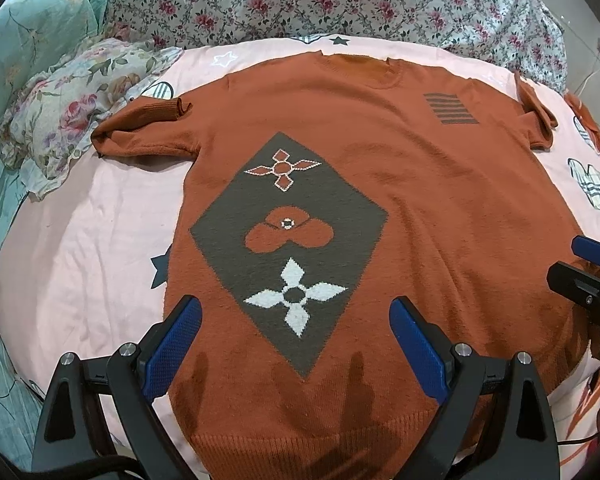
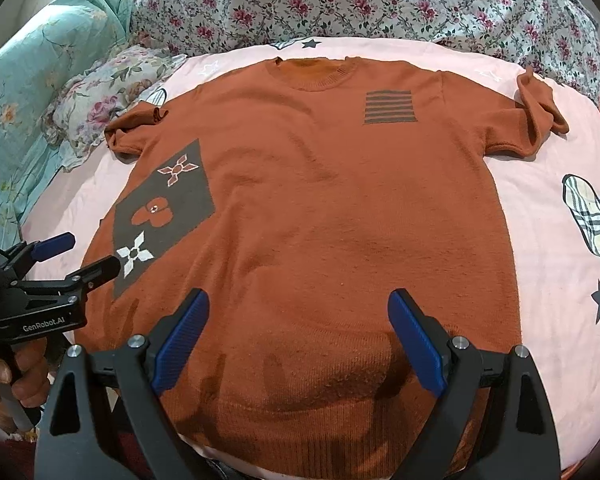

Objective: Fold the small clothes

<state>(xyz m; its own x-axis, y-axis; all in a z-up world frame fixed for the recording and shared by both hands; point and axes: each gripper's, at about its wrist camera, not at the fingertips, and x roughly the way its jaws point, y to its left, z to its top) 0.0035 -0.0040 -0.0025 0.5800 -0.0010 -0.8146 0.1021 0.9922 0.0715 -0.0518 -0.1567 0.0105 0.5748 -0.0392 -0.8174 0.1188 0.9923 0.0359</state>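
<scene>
now | left hand-held gripper [image 1: 296,320] wide open | right hand-held gripper [image 2: 298,312] wide open | both empty over sweater [image 2: 340,208]

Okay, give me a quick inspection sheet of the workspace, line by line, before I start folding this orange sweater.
Surface: pink bedsheet with star and plaid heart prints.
Job's things: orange sweater lying flat, front up, unfolded; both short sleeves bunched at the ends.
Clutter: floral pillow beside the sweater's sleeve, apart from it.
Grippers: left gripper open above the hem, holding nothing; right gripper open above the hem, holding nothing.
Cables: black cable under the left gripper.
Surroundings: floral quilt behind the collar; teal bedding at the side.
</scene>
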